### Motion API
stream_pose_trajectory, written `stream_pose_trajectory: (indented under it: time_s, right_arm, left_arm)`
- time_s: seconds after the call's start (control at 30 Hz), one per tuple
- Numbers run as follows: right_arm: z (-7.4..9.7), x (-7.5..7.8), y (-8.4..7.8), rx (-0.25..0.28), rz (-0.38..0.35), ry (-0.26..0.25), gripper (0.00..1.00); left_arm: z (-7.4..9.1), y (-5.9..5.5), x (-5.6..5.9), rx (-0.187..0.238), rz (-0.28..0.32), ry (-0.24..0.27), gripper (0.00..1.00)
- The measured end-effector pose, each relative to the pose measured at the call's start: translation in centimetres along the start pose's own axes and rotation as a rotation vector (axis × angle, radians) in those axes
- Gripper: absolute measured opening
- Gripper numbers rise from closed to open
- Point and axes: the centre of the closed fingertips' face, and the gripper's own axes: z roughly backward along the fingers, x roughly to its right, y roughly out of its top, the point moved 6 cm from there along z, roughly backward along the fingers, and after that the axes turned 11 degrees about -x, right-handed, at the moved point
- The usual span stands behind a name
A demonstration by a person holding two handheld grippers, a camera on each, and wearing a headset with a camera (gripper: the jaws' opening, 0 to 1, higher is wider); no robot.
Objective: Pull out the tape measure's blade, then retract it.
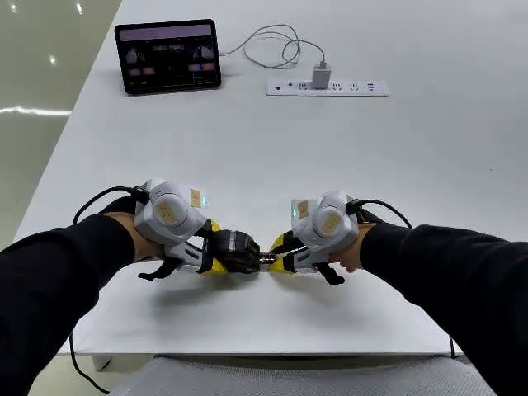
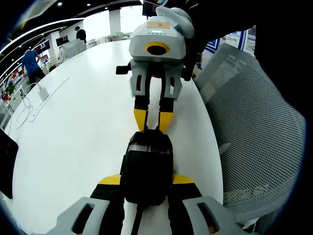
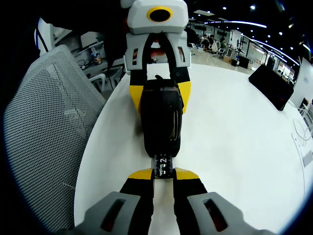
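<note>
The left gripper (image 1: pixel 214 246) clamps the tape measure (image 1: pixel 235 250) near the front edge of the table (image 1: pixel 330 148). The right gripper (image 3: pixel 164 174) pinches the tip of the blade (image 3: pixel 163 166). Only a short stub is out, so the full pull and the retraction seemingly remain.

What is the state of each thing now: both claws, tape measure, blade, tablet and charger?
left claw, shut on the tape measure
right claw, shut on the blade
tape measure, gripped at its case
blade, pulled out a short way
tablet, screen lit
charger, plugged into the power strip
</note>
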Motion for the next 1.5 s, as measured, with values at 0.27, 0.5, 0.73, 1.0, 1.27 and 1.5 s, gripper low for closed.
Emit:
stream_pose_trajectory:
  time_s: [0.27,0.5,0.73,1.0,1.27,1.5]
  right_arm:
    - [0.2,0.0,-0.4,-0.002,-0.008,-0.002,0.1]
    - [0.3,0.1,-0.7,-0.012,-0.005,-0.003,0.1]
    - [0.7,0.1,-1.2,-0.012,-0.014,-0.003,0.1]
    - [1.0,0.2,-1.8,-0.008,-0.02,-0.003,0.09]
    - [1.4,0.1,-2.4,0.001,-0.043,-0.003,0.09]
    - [1.7,0.1,-2.9,-0.009,-0.05,-0.005,0.09]
  left_arm:
    - [0.0,0.0,0.0,0.0,0.003,0.0,0.3]
    - [0.0,0.0,0.0,0.0,0.005,0.002,0.3]
    - [-0.1,-0.1,0.0,0.002,0.01,0.005,0.3]
    - [-0.1,-0.2,-0.1,0.005,0.013,0.005,0.3]
    - [-0.1,-0.2,0.0,0.005,0.008,0.002,0.3]
    - [0.1,0.0,0.2,0.01,0.015,0.002,0.3]
